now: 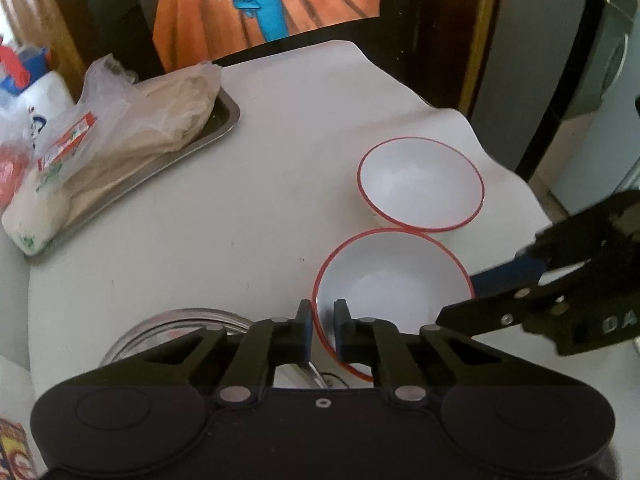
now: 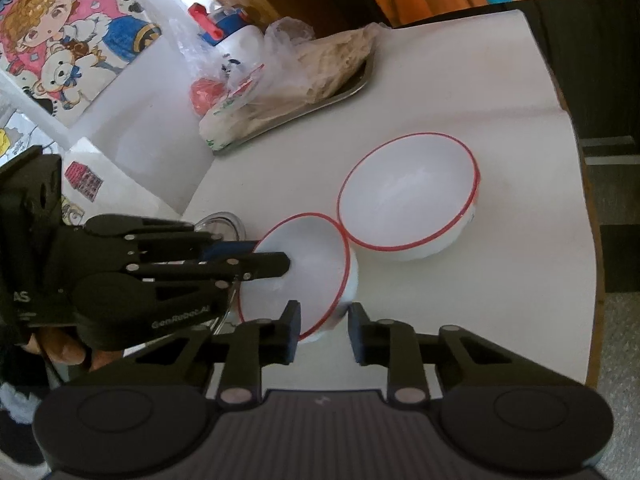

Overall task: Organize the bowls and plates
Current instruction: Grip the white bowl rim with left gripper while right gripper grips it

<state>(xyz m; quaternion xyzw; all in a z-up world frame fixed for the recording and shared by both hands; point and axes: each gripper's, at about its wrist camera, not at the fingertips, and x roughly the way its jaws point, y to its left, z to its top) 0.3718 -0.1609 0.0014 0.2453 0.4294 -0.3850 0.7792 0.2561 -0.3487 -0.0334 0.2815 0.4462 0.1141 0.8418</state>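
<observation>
L gripper is right under my cam, fingers pinched on the near-left rim of the near bowl, one pad outside the wall, one inside. From the R cam I see the same clamp side-on: L gripper reaches in from the left, one finger lying over the bowl's inside, the other behind the rim. R gripper sits at the near-right edge of that near bowl; left pad is against the rim and wall, right pad stands clear on the tabletop side w/ a visible gap, so I read it as not gripping yet, jaws narrow but open. In the L cam the R gripper comes in from the right w/ its fingers at the bowl's right edge.

Near bowl is white w/ a red rim and tilted in the R view. Just left of it, partly under the L gripper, a clear glass dish. Second white red-rimmed bowl sits just behind, rims touching or nearly so; can't tell which. Both on the white table.

Further back left, a steel tray holds a plastic bag of pale stuff. Behind it a white bottle w/ red-and-blue top.
</observation>
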